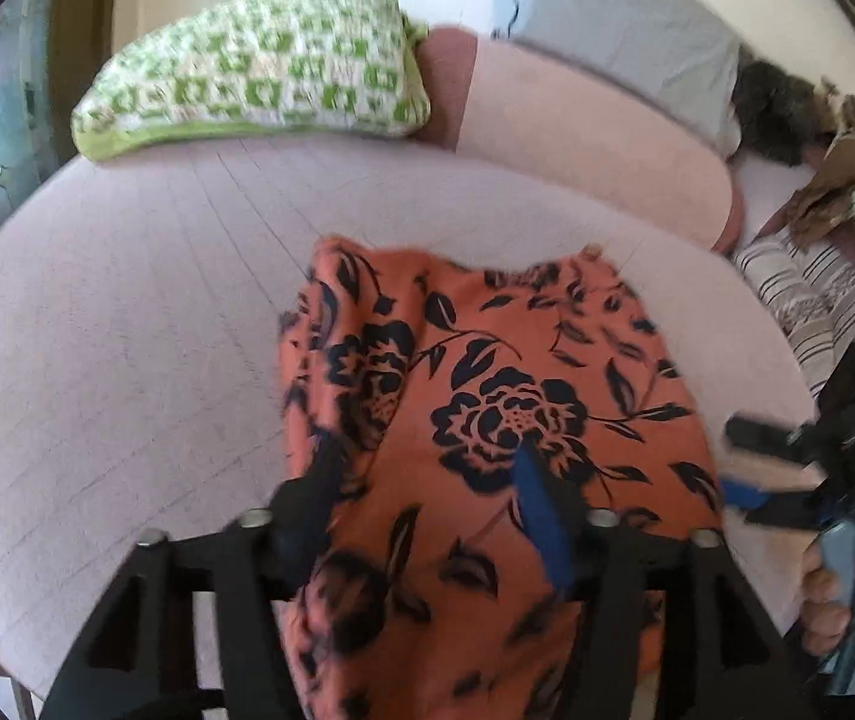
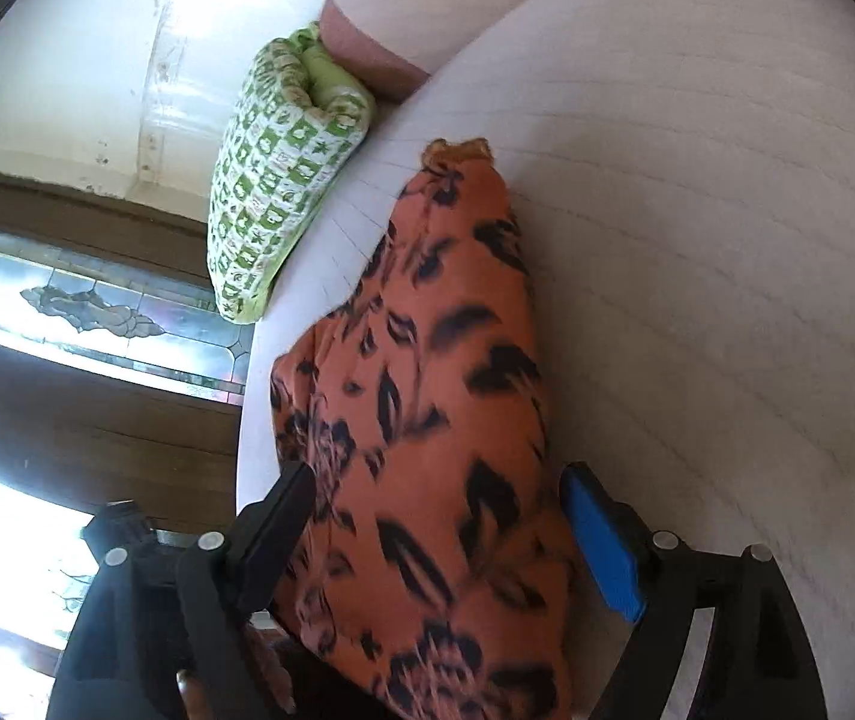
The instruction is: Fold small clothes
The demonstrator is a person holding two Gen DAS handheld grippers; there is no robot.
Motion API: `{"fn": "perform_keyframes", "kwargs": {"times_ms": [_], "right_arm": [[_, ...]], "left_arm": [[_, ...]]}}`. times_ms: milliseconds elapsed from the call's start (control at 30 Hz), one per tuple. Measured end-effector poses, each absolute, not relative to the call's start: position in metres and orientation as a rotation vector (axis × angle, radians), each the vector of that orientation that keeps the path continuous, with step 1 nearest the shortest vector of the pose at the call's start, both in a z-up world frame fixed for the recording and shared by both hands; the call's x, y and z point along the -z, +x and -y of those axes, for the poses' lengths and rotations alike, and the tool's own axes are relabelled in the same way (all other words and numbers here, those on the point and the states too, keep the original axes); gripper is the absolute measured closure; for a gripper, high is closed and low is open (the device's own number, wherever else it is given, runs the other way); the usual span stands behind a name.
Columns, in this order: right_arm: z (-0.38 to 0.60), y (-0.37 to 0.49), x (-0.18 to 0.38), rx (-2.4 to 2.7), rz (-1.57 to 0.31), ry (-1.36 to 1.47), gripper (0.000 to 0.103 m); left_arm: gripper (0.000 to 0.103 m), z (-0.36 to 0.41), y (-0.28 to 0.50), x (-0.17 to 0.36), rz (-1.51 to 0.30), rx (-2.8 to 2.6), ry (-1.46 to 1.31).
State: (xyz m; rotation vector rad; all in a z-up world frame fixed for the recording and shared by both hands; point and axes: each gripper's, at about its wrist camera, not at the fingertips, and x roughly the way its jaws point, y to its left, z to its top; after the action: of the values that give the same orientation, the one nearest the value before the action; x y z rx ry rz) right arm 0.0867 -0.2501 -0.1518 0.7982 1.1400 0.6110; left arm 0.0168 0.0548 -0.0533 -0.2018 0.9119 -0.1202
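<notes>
Garment: the orange floral cloth (image 1: 487, 420) lies on the pale bed sheet (image 1: 127, 330), filling the lower centre of both views.
Long axis: in my right wrist view it runs from bottom centre up toward the green checked pillow (image 2: 283, 180).
Left gripper (image 1: 427, 498): my jaws stand apart, cloth between them, not pinched.
Right gripper (image 2: 445, 534): jaws wide, straddling the near end, pads clear of the fabric.
Nearer hand: I cannot tell; I judge both sit at the near edge.
</notes>
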Motion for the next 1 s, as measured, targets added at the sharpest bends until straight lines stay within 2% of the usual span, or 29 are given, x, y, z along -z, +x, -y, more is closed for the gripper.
{"fn": "perform_keyframes", "kwargs": {"times_ms": [67,100,167,233,300,367,400,433,467,567,667,833,867,900,933,1000], "right_arm": [[0.244,0.076,0.165,-0.645,-1.172,0.842,0.018],[0.242,0.073,0.172,-0.673,-1.185,0.853,0.021],[0.236,0.067,0.178,-0.669,-1.197,0.839,0.067],[0.239,0.057,0.161,-0.673,-1.143,0.805,0.073],[0.237,0.056,0.168,-0.627,-1.17,0.729,0.073],[0.241,0.06,0.185,-0.642,-1.2,0.799,0.063],[0.243,0.059,0.182,-0.652,-1.193,0.816,0.056],[0.246,0.056,0.174,-0.641,-1.186,0.809,0.036],[0.249,0.052,0.164,-0.624,-1.162,0.761,0.024],[0.256,0.043,0.132,-0.53,-1.041,0.608,0.024],[0.257,0.035,0.106,-0.567,-0.959,0.586,0.024],[0.199,0.038,0.09,-0.645,-0.955,0.486,0.024],[0.192,0.039,0.091,-0.655,-0.964,0.481,0.024],[0.188,0.037,0.094,-0.666,-0.97,0.478,0.024],[0.185,0.036,0.096,-0.67,-0.976,0.471,0.024],[0.184,0.035,0.099,-0.671,-0.99,0.468,0.024]], "left_arm": [[0.036,-0.064,0.0,0.052,-0.894,0.099,-0.23],[0.036,-0.069,-0.003,0.057,-0.91,0.092,-0.251],[0.036,-0.075,-0.006,0.069,-0.95,0.071,-0.275],[0.036,-0.084,-0.012,0.082,-0.997,0.029,-0.29],[0.036,-0.094,-0.02,0.088,-1.007,0.035,-0.363],[0.036,-0.097,-0.026,0.085,-1.005,0.042,-0.392],[0.036,-0.099,-0.028,0.082,-0.998,0.044,-0.387],[0.036,-0.1,-0.031,0.079,-0.991,0.05,-0.382],[0.036,-0.103,-0.034,0.076,-0.989,0.059,-0.391],[0.036,-0.116,-0.046,0.076,-0.996,0.084,-0.458],[0.036,-0.12,-0.055,0.077,-1.008,0.114,-0.546],[0.037,-0.11,-0.051,0.084,-1.011,0.166,-0.638],[0.053,-0.11,-0.049,0.086,-1.013,0.182,-0.677],[0.08,-0.108,-0.046,0.088,-1.023,0.192,-0.692],[0.09,-0.108,-0.046,0.09,-1.038,0.177,-0.688],[0.092,-0.111,-0.049,0.098,-1.045,0.151,-0.741]]}}
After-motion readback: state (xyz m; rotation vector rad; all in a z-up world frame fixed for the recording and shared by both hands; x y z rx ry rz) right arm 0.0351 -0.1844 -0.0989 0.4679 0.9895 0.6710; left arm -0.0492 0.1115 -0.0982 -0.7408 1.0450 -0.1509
